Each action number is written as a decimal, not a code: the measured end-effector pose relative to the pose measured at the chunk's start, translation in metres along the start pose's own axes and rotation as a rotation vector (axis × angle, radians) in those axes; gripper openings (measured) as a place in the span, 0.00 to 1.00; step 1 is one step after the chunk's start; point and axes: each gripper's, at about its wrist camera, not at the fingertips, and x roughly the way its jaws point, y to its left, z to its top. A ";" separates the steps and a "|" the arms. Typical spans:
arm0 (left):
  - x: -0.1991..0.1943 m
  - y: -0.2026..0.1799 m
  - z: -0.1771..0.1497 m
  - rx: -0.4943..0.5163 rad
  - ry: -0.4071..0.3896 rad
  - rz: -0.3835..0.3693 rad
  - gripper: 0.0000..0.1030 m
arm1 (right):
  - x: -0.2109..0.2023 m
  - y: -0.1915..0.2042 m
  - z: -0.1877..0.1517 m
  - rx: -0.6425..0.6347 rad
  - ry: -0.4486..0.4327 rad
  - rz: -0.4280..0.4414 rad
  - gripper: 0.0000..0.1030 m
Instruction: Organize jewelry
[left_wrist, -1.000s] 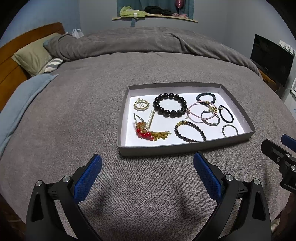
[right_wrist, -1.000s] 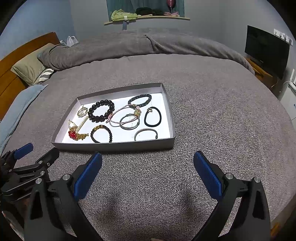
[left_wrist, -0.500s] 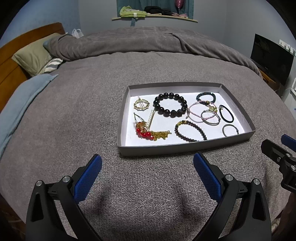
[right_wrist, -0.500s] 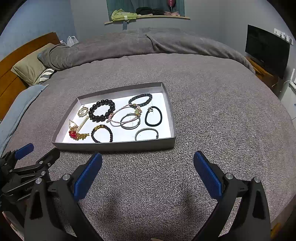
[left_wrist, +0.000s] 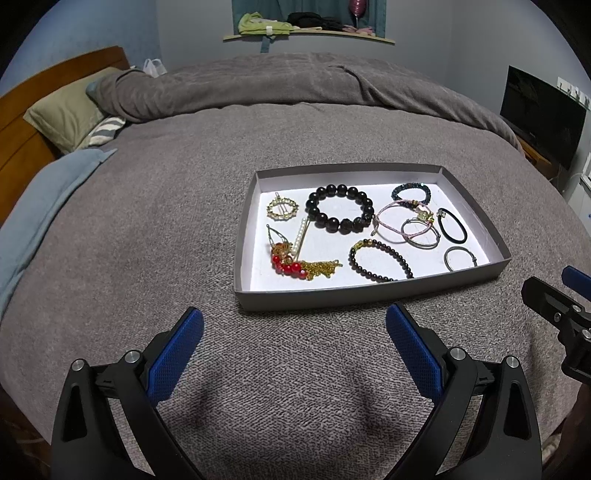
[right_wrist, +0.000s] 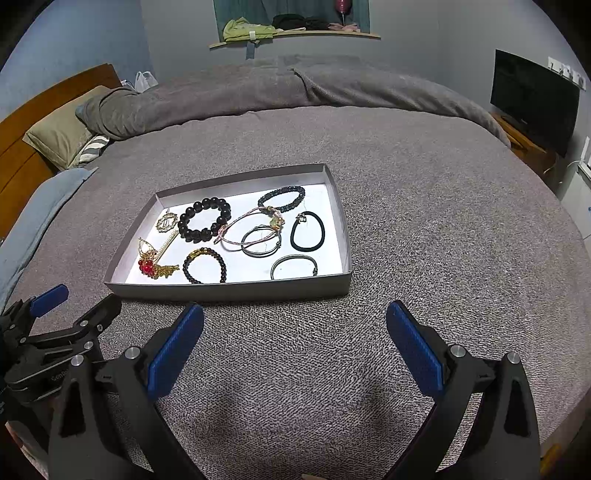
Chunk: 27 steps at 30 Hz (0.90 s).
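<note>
Both grippers are hovering over the grey blanket (left_wrist: 147, 221) with nothing in them. The left gripper (left_wrist: 294, 334) has its blue pads spread wide apart, released, and the right gripper (right_wrist: 294, 332) is the same, wide and empty. The shallow grey tray (left_wrist: 369, 295) sits right ahead of the left gripper, its near wall just past the fingertips; from the right gripper it's ahead and off to the left.

Everything's lying loose on the tray's white floor. Seen from the left gripper: a big black bead bracelet (left_wrist: 340, 213) is in the middle toward the far side, with a gold round hair clip (left_wrist: 282, 209) to its left. Nearer, on the left, there's a red and gold tassel hairpin (left_wrist: 295, 264), and a smaller dark bead bracelet (left_wrist: 380, 260) sits near the front wall. Further right are pink cord bracelets (left_wrist: 402, 225) tangled with a thin ring, a black hair tie (left_wrist: 452, 226), a silver bangle (left_wrist: 460, 258) and a dark teal bead bracelet (left_wrist: 412, 192) at the far right corner
</note>
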 end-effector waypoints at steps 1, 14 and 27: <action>0.000 0.000 0.000 0.000 -0.001 0.001 0.95 | 0.000 0.000 0.000 0.000 -0.001 -0.001 0.95; 0.000 0.000 -0.001 0.006 0.000 0.003 0.95 | 0.000 0.001 0.000 -0.001 0.000 0.001 0.95; 0.001 0.000 -0.001 0.007 -0.001 0.004 0.95 | 0.000 0.001 0.000 -0.003 0.000 0.003 0.95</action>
